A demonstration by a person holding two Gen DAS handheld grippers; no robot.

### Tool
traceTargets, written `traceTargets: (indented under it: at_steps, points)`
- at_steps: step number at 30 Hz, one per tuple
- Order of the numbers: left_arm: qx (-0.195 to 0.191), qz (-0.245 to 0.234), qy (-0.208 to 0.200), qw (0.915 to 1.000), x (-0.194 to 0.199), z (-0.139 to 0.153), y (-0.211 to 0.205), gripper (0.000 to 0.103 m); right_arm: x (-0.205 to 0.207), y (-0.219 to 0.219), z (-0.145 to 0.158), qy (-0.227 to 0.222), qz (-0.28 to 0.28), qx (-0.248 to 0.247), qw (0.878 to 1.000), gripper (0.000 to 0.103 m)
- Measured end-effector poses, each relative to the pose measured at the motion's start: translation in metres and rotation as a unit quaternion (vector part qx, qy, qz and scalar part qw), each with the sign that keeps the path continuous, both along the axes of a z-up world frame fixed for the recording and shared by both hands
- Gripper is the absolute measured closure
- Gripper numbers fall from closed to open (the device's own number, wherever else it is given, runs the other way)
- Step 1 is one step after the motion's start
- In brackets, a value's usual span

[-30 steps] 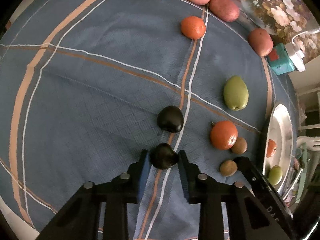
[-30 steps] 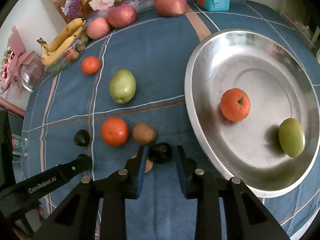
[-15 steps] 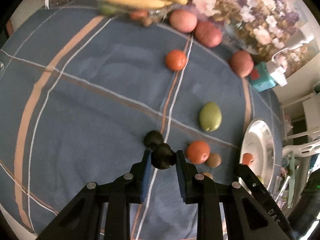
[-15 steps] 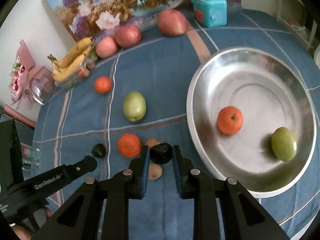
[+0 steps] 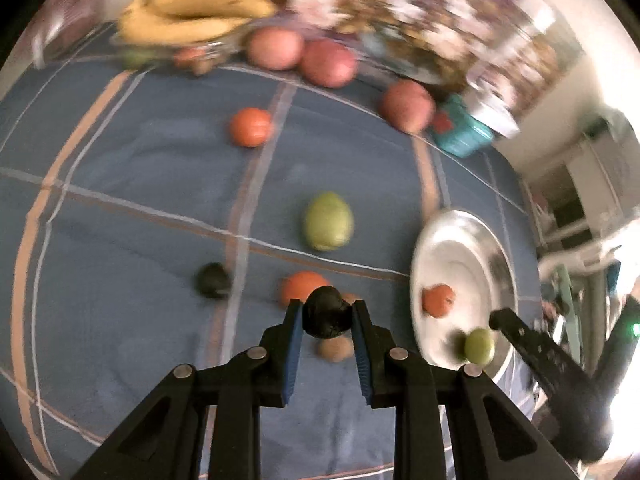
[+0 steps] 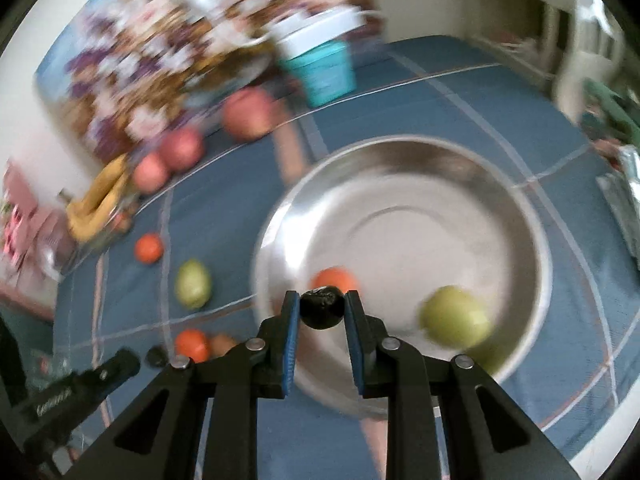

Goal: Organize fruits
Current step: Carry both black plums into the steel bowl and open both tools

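— Blue checked cloth [image 5: 120, 200] covers the worktop; the steel plate [image 6: 532, 240] holds an orange [image 6: 334, 278] and a green fruit [image 6: 454, 316].

— And the tools?

— Left tool [image 5: 326, 320] is clamped on a dark fruit [image 5: 326, 312] beside the plate — right tool [image 6: 322, 312] grips another dark fruit [image 6: 322, 307] above it.

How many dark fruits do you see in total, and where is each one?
3. One is held in the left tool, one is held in the right tool above the metal plate, and one lies on the cloth. Others may be hidden.
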State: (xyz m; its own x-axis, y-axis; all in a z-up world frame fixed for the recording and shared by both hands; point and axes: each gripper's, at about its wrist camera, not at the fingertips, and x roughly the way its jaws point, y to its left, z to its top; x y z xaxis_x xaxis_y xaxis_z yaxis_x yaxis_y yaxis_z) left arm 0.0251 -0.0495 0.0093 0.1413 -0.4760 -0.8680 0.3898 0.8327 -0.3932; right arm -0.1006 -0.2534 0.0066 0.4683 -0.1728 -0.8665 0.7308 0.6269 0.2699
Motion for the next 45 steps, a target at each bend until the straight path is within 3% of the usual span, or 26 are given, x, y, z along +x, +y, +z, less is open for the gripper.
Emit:
traceTargets:
  at_steps: [5,11,20,22,23,29,32,33,36,38,42,45]
  points:
    - [-0.013,-0.078,-0.036,0.9963,-0.030,0.008,-0.047,0.077,-0.025,-0.029,-0.002,0.005,-0.057,0.001,0.998,0.080]
    - [-0.015,-0.150,-0.081,0.9853,-0.060,0.003,-0.094,0.077,-0.033,-0.045,-0.007,0.005,-0.078,0.001,0.997,0.080]
    - [-0.021,-0.171,-0.071,0.9825,-0.065,-0.008,-0.112,0.073,-0.033,-0.049,-0.013,0.010,-0.072,-0.001,0.997,0.079]
    - [-0.022,-0.168,-0.070,0.9830,-0.065,-0.009,-0.113,0.050,-0.033,-0.050,-0.014,0.010,-0.073,0.001,0.997,0.079]
    - [-0.025,-0.165,-0.072,0.9833,-0.065,-0.007,-0.112,0.045,-0.033,-0.050,-0.014,0.010,-0.073,0.001,0.997,0.079]
    - [-0.028,-0.156,-0.072,0.9847,-0.061,-0.005,-0.106,0.044,-0.034,-0.049,-0.011,0.007,-0.075,-0.003,0.997,0.072]
    - [-0.019,-0.140,-0.067,0.9877,-0.055,-0.008,-0.101,0.036,-0.034,-0.049,-0.011,0.010,-0.074,-0.006,0.997,0.072]
    - [-0.014,-0.135,-0.068,0.9885,-0.053,-0.008,-0.100,0.031,-0.034,-0.048,-0.011,0.012,-0.074,-0.007,0.997,0.068]
    - [0.009,-0.109,-0.075,0.9911,-0.044,-0.011,-0.092,0.014,-0.033,-0.047,-0.011,0.017,-0.074,-0.012,0.997,0.038]
    - [0.025,-0.083,-0.079,0.9931,-0.036,-0.013,-0.084,0.002,-0.031,-0.047,-0.011,0.020,-0.070,-0.017,0.997,0.035]
    - [0.057,-0.031,-0.081,0.9946,-0.017,-0.018,-0.064,0.000,-0.027,-0.043,-0.011,0.029,-0.060,-0.031,0.997,0.017]
    - [0.079,0.005,-0.085,0.9933,-0.003,-0.018,-0.045,0.000,-0.023,-0.038,-0.011,0.034,-0.047,-0.045,0.997,0.011]
